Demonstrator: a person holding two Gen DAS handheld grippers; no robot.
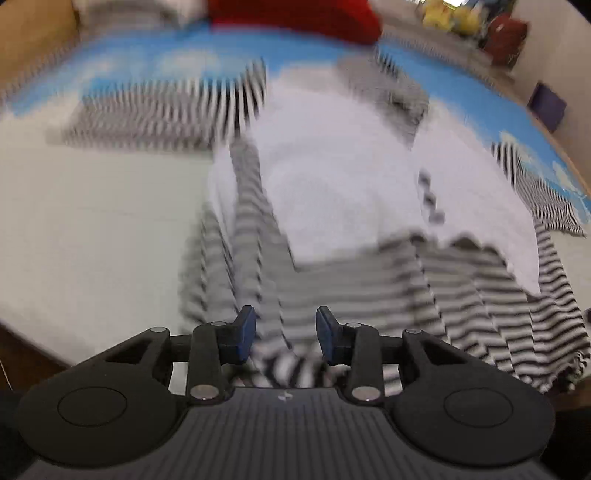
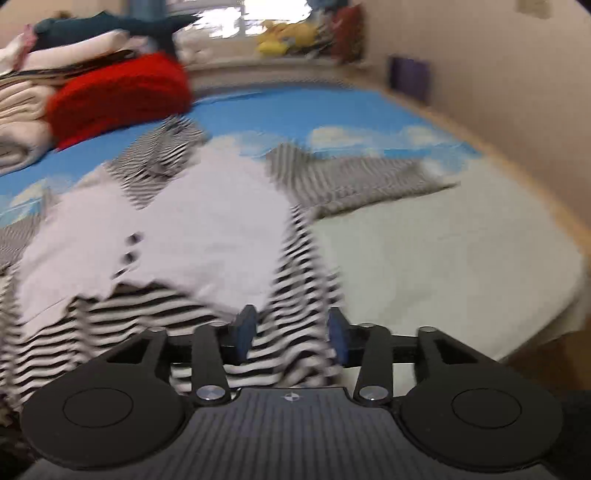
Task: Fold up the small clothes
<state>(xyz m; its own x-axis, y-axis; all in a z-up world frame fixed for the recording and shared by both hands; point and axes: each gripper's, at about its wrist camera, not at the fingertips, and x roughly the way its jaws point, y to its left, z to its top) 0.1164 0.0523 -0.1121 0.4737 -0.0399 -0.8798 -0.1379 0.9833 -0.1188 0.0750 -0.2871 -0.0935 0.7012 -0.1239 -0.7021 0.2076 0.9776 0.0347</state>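
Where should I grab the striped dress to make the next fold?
Probably the striped hem of the striped dress, one corner per gripper, from the near edge. It lies flat, skirt toward you, sleeves spread far. Left gripper and right gripper stand open just over it.

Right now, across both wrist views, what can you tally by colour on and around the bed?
Black-and-white striped garment with white front panel: 1
Red knitted bundle: 1
Cream folded fabric stack: 1
Dark teal cloth on the stack: 1
Yellow soft toys, too blurred to separate: 1 group
Purple box by the wall: 1
Total: 6
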